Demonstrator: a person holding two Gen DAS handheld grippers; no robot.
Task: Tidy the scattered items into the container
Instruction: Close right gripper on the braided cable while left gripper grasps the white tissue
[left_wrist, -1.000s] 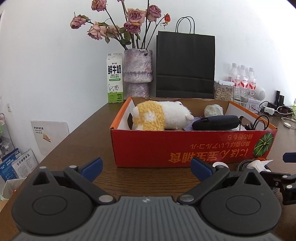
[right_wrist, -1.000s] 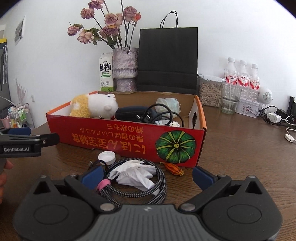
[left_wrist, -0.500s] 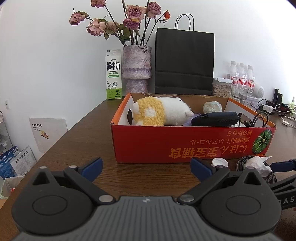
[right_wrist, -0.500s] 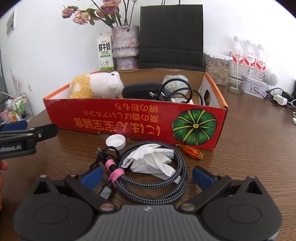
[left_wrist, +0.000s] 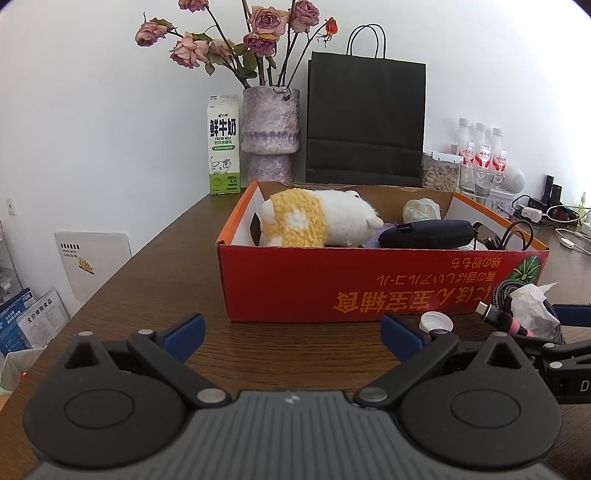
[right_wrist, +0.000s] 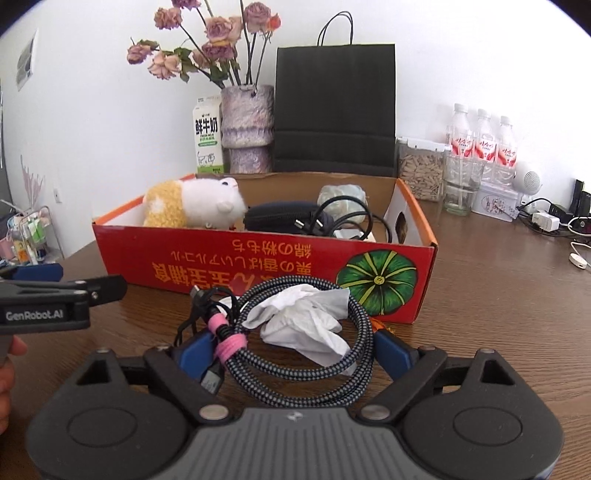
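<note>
The red cardboard box (left_wrist: 369, 284) (right_wrist: 258, 258) stands on the wooden table and holds a plush toy (left_wrist: 317, 218), a dark pouch (left_wrist: 424, 234) and a black cable. My right gripper (right_wrist: 295, 349) has closed on a coiled braided cable (right_wrist: 314, 365) with a crumpled white tissue (right_wrist: 306, 317) inside the coil, lifted in front of the box. The coil also shows in the left wrist view (left_wrist: 517, 306). A white bottle cap (left_wrist: 436, 321) lies on the table by the box. My left gripper (left_wrist: 291, 332) is open and empty, before the box's left end.
Behind the box stand a milk carton (left_wrist: 223, 146), a vase of dried roses (left_wrist: 269, 136) and a black paper bag (left_wrist: 365, 122). Water bottles (right_wrist: 480, 144), a seed jar (right_wrist: 421, 171) and chargers stand at the right. An orange scrap (right_wrist: 380, 325) lies by the box corner.
My right gripper moved in around the coiled cable and tissue, closed on them and lifted them off the table. The left gripper rose slightly and stayed open.
</note>
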